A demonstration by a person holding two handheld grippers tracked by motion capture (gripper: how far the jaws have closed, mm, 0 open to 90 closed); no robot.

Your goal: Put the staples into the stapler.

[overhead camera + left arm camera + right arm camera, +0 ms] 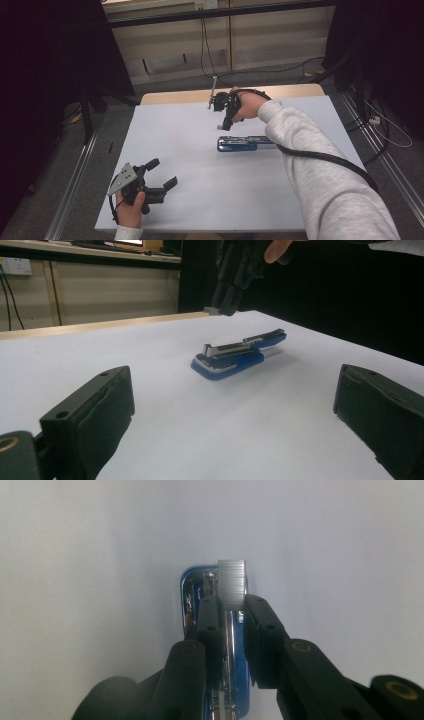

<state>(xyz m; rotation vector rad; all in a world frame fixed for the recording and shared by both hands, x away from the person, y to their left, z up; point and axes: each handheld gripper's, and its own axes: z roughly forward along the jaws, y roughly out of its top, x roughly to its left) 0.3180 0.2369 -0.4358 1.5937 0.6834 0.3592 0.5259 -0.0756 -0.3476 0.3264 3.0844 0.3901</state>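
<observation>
Right gripper view: tongs (231, 611) pinching staples (232, 581) (narrowly).

You see a blue stapler (243, 143) with silver metal, a grey ribbed staple strip (232, 580), a white table (175, 145)

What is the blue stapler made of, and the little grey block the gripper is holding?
The blue stapler looks like glossy blue plastic with shiny metal inside; its rail glints silver. The grey block, pinched by the right gripper, looks like a strip of metal staples: fine ribbed lines, dull silver sheen.
</observation>
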